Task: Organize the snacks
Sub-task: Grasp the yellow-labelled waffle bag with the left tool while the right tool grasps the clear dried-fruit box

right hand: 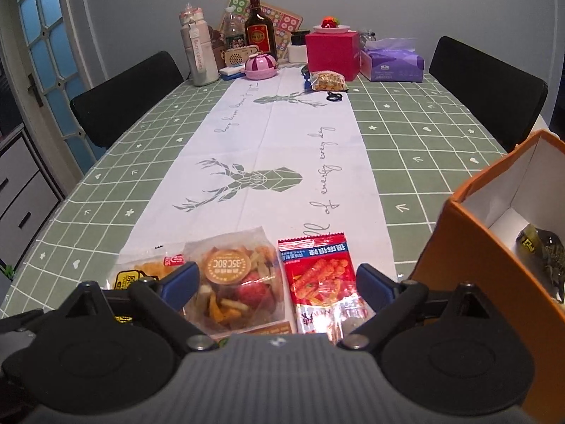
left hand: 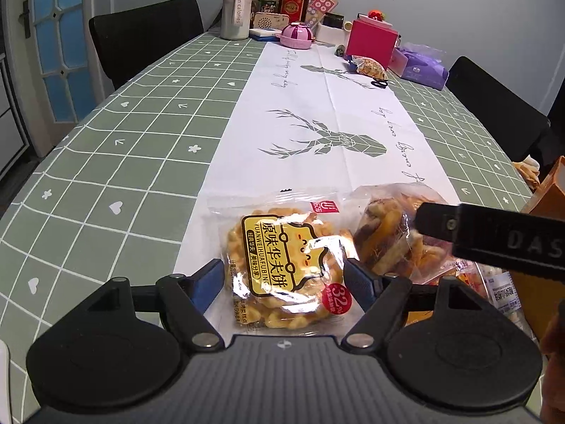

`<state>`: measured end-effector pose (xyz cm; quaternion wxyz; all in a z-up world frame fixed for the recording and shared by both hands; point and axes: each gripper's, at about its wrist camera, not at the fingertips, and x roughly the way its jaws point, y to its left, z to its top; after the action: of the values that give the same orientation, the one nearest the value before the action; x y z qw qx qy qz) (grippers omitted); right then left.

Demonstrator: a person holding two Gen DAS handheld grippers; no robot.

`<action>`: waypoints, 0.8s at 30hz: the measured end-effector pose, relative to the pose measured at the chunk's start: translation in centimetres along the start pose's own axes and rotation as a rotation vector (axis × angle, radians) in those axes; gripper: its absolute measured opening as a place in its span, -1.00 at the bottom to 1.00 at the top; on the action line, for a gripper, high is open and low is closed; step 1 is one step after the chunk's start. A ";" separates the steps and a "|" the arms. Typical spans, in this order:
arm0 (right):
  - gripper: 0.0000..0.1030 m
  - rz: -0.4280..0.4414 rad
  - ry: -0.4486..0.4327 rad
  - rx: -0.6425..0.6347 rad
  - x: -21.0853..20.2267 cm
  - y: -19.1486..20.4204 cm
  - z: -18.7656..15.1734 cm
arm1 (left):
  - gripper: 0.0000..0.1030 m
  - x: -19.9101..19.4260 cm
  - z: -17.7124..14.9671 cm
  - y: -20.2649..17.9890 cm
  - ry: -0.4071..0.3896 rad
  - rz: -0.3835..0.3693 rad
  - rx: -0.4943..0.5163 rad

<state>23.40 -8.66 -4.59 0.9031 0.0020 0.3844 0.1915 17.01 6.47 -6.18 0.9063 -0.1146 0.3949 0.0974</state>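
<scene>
**Both claws spread wide over the snack packets**

The left gripper [left hand: 284, 279] stands wide, its blue fingers on either side of the waffle cookie packet [left hand: 282, 268] at lower centre; whether the pads touch the wrapper cannot be told. Just right of it lies the mixed crisps bag [left hand: 392, 236], partly crossed by a black gripper body entering from the right edge.

The right gripper [right hand: 277, 282] is also wide, holding nothing; below and between its fingers lie the mixed crisps bag [right hand: 235, 282] and the red snack packet [right hand: 319, 275], side by side on the white runner [right hand: 268, 148]. The orange box [right hand: 469, 247] rises at lower right, a dark packet [right hand: 543, 247] inside it. Bottles and a red box [right hand: 332, 54] crowd the table's far end, upper centre.
</scene>
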 end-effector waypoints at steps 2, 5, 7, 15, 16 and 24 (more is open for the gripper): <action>0.81 0.009 0.004 -0.013 0.5 0.4 -0.1 | 0.81 0.1 -0.2 0.1 0.002 -0.002 0.001; 0.81 0.004 -0.002 -0.032 0.8 1.0 -0.3 | 0.82 0.3 -0.3 0.3 0.026 -0.027 0.009; 0.81 0.003 -0.003 -0.030 0.9 1.1 -0.2 | 0.82 0.4 -0.4 0.4 0.037 -0.028 0.020; 0.81 0.091 0.044 -0.025 1.0 1.6 -0.5 | 0.52 -0.2 -0.7 0.7 0.065 -0.030 0.033; 0.81 0.078 0.042 -0.046 1.0 1.9 -0.7 | 0.50 -0.3 -0.7 0.7 0.069 -0.026 0.036; 0.24 0.059 0.090 -0.098 0.7 1.5 -1.2 | 0.45 -1.6 -1.8 1.4 0.102 -0.043 0.106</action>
<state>22.50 -7.14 -5.69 0.8780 -0.0396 0.4144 0.2364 14.33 7.12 -6.32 0.8917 -0.0798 0.4426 0.0510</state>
